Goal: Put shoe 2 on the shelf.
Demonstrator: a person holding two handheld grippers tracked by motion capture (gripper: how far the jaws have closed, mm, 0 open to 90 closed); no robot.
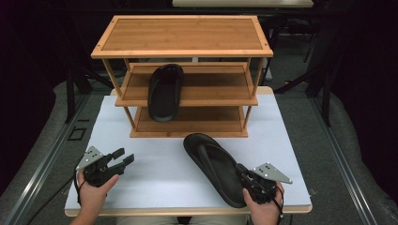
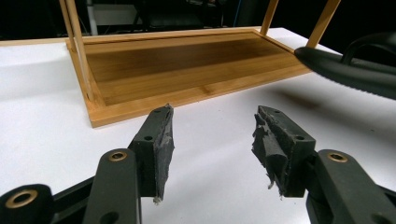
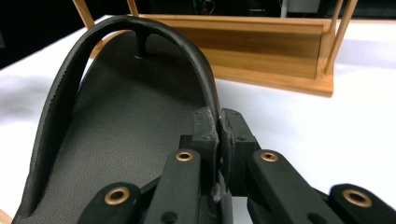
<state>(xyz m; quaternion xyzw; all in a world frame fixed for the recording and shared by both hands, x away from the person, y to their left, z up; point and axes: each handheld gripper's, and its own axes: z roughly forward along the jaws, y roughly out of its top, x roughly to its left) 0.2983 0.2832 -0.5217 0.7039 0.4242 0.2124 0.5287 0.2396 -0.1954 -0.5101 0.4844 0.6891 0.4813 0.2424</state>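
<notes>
A black flip-flop lies sole-down on the white counter, just in front of a three-tier wooden shoe rack, its toe toward the rack and its heel toward the person's edge. The right gripper, held in the person's right hand, has its jaws closed on the sandal's strap near the heel end; the right gripper view shows the two pads pinched together over the strap's edge where it meets the footbed. The left gripper, in the left hand, sits well apart on the counter's left side, its jaws spread open with nothing between them, pointing toward the rack's bottom shelf. A second black flip-flop rests on the rack's middle shelf, its toe end overhanging the front edge.
</notes>
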